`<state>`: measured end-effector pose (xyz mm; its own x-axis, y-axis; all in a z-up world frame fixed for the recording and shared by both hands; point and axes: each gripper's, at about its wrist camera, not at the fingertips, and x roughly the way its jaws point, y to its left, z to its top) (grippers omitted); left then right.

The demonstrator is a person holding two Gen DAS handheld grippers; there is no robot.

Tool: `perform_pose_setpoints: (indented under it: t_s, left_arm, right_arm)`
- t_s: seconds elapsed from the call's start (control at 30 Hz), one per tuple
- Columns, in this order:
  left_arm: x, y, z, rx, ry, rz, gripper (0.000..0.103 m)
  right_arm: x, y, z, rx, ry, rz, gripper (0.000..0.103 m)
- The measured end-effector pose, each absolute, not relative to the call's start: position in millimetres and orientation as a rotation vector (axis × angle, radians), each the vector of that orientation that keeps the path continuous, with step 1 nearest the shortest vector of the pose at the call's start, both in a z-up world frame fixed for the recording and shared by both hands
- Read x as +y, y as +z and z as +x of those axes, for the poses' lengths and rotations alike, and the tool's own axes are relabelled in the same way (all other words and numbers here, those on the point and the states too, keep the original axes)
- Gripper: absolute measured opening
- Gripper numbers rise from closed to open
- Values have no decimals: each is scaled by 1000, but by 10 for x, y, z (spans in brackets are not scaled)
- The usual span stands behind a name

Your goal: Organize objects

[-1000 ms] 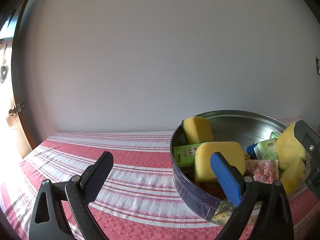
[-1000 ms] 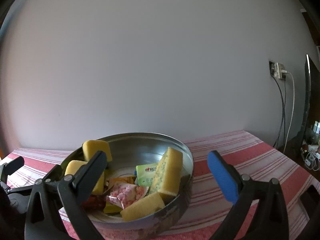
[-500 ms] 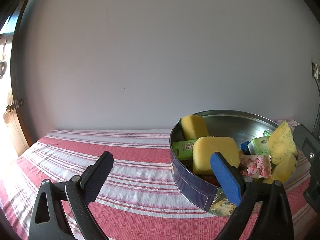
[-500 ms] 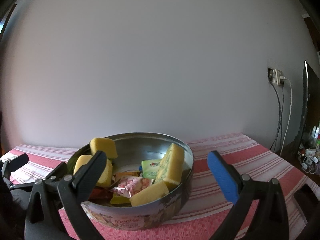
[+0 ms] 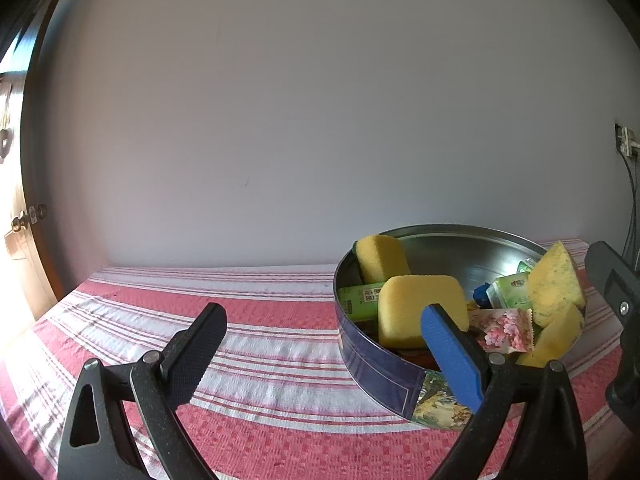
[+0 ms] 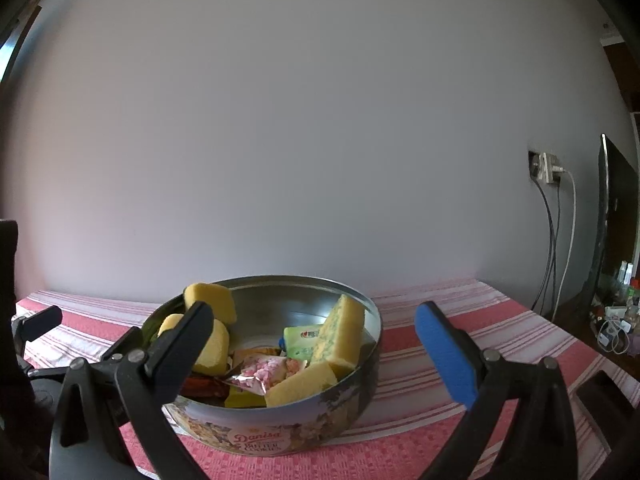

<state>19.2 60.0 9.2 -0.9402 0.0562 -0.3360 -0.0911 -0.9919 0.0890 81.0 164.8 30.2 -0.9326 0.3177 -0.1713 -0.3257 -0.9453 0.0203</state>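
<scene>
Four yellow sponges sit in the round cookie tin (image 6: 280, 436), which rests on the bench's red-and-white striped cloth (image 5: 260, 344) near the wall. One rounded sponge (image 5: 380, 256) leans against the tin's far left rim, a second rounded sponge (image 5: 416, 304) lies in front of it, and two wedge-shaped sponges (image 6: 340, 336) stand against the right rim. Between them lie a pink flowered sachet (image 6: 262, 372), green packets (image 6: 300, 336) and a blue item (image 5: 482, 292) too small to identify. The left tool (image 5: 324, 360) hangs released, fingers spread wide and holding nothing, low over the cloth just left of the tin. The right tool (image 6: 312, 356) is likewise released and empty, its fingers spread before the tin. A wall socket with cables (image 6: 548, 168) shows at the right.
</scene>
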Motion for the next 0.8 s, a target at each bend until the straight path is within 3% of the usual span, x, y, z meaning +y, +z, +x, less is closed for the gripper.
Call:
perform_pose_setpoints:
  t_s: [0.8]
  left_arm:
    - [582, 129, 243, 120, 3011, -478, 99]
  right_arm:
    - [1657, 316, 868, 40, 2820, -190, 103]
